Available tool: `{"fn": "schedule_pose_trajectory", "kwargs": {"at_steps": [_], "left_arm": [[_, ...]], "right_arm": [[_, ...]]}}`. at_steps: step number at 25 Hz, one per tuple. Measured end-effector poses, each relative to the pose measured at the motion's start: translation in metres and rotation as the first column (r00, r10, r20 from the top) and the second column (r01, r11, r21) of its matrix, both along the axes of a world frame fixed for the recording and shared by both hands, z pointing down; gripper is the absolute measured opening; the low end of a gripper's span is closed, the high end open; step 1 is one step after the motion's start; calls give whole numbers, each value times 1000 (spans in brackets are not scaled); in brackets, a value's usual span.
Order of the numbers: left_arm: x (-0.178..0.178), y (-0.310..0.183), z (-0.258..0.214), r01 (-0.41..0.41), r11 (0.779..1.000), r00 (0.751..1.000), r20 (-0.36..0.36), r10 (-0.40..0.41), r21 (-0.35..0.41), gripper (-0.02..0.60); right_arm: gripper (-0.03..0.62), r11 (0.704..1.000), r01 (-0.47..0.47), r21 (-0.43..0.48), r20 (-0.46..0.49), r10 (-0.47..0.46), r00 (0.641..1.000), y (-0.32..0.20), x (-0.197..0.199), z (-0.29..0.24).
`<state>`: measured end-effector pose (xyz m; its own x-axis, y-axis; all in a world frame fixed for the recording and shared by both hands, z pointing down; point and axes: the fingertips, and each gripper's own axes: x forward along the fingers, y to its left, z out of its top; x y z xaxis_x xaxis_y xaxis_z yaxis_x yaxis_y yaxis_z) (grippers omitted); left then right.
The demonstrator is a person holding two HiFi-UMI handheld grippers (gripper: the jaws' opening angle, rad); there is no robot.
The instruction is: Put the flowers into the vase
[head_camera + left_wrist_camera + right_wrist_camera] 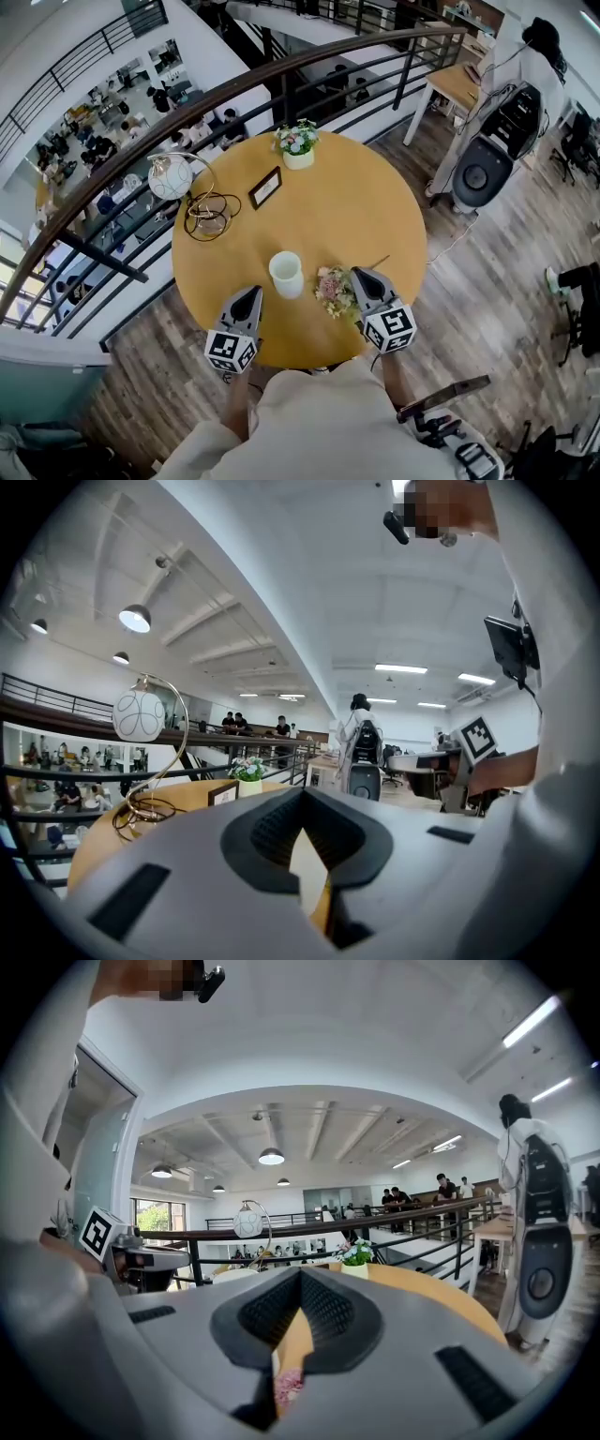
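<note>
**Both grippers clenched and empty at the table's near edge**

The right gripper (362, 275) hangs over the near edge of the round table (375, 206). Its jaws are pressed together with nothing between them, and in its own view a scrap of pink bloom shows low through the slit. The flowers (332, 291) lie flat on the wood just to its left, by that same edge; whether they touch it I cannot tell. The left gripper (250, 292) is further left along the near edge, its jaws likewise closed on nothing. Between the two grippers the white vase (286, 274) stands upright, just beside the flowers but apart from them. Further out, a small frame (265, 187) stands past the middle and a potted plant (297, 143) sits at the far edge. A globe lamp (171, 176) with its coiled base is at the left edge, and a railing (141, 150) curves behind the table
</note>
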<state>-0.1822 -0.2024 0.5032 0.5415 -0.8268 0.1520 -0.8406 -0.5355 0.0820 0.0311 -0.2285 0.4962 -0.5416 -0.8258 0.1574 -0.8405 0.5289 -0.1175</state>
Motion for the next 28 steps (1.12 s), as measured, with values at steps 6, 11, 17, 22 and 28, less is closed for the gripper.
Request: {"fn": "schedule_pose_trajectory", "kwargs": {"at_steps": [6,11,17,22,28], "left_arm": [[12,7,8,48,998,999,0,-48,-30,6],[22,13,18,60,996,998,6,-60,-72,6],[24,10,41,65,992,998,12,-64,-106,6],[33,34,60,53,982,999,6,-53,-182,6],[29,34,80,54,975,998,1,-55,-216,6]], "right_arm": [[9,999,32,-36,-16,-33,999,-7,17,8],[9,996,38,-77,-16,-39,999,-6,29,18],[9,991,44,-130,-21,-47,999,-5,33,48],[9,975,42,-219,-42,-52,998,26,41,70],[9,966,37,-257,-42,-50,998,23,39,94]]}}
